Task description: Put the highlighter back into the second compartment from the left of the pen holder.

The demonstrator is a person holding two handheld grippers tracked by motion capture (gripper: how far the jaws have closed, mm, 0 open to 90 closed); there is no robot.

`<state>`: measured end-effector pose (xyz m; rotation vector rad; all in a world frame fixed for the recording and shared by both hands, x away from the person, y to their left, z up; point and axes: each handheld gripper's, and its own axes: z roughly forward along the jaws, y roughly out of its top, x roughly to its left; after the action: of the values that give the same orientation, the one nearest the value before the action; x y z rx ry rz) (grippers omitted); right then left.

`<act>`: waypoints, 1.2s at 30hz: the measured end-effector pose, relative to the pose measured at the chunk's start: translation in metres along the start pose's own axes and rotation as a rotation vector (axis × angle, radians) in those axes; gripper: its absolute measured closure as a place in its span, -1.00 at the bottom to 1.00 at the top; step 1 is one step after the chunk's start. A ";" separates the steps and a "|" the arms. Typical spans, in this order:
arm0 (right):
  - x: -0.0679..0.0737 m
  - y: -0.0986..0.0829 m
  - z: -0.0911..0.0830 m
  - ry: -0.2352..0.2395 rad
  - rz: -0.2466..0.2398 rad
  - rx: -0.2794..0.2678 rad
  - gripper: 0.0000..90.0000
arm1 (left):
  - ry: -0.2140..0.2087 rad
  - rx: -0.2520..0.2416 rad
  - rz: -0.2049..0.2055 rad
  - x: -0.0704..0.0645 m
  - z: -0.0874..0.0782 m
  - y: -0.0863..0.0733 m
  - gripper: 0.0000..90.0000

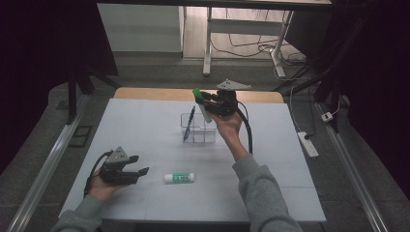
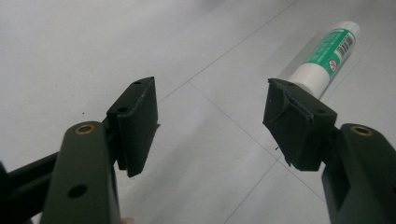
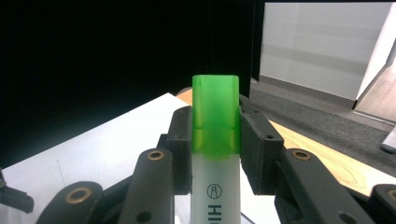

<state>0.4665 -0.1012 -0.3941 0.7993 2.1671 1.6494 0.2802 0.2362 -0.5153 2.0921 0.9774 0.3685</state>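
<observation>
— White desk (image 1: 145, 193), dark room behind. Where's the highlighter (image 3: 215, 140)?

— Clamped upright in the right hand-held gripper (image 1: 211, 102), above the clear holder (image 1: 198, 129), which has one blue pen (image 1: 189, 123). Lower it straight into a free compartment.

— Left hand-held gripper (image 1: 137, 171)?

— Open, empty, near the glue stick (image 1: 179, 178).

A white mat (image 1: 145, 125) covered a wooden table (image 1: 145, 93), whose bare far edge showed. Grey floor (image 1: 154, 67) lay beyond it, turning to pale wood further back. A white desk frame (image 1: 209, 43) stood there with cables (image 1: 251, 47) tangled beneath, beside a white cabinet (image 1: 140, 26). Dark curtains (image 1: 43, 48) hung on both sides. A power strip (image 1: 308, 143) lay on the right, and metal rails (image 1: 43, 169) ran along both sides.
</observation>
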 end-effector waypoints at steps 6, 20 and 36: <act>-0.002 -0.008 0.015 0.002 0.013 -0.012 0.47 | 0.000 0.001 -0.001 0.000 0.000 0.000 -0.23; -0.006 -0.018 0.032 -0.001 0.027 -0.020 0.47 | -0.001 0.007 0.002 0.000 0.001 -0.001 -0.24; -0.010 -0.025 0.029 -0.011 0.049 0.002 0.23 | 0.002 0.019 0.006 0.000 0.002 -0.001 -0.24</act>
<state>0.4844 -0.0891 -0.4274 0.8663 2.1579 1.6626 0.2812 0.2353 -0.5175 2.1126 0.9794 0.3654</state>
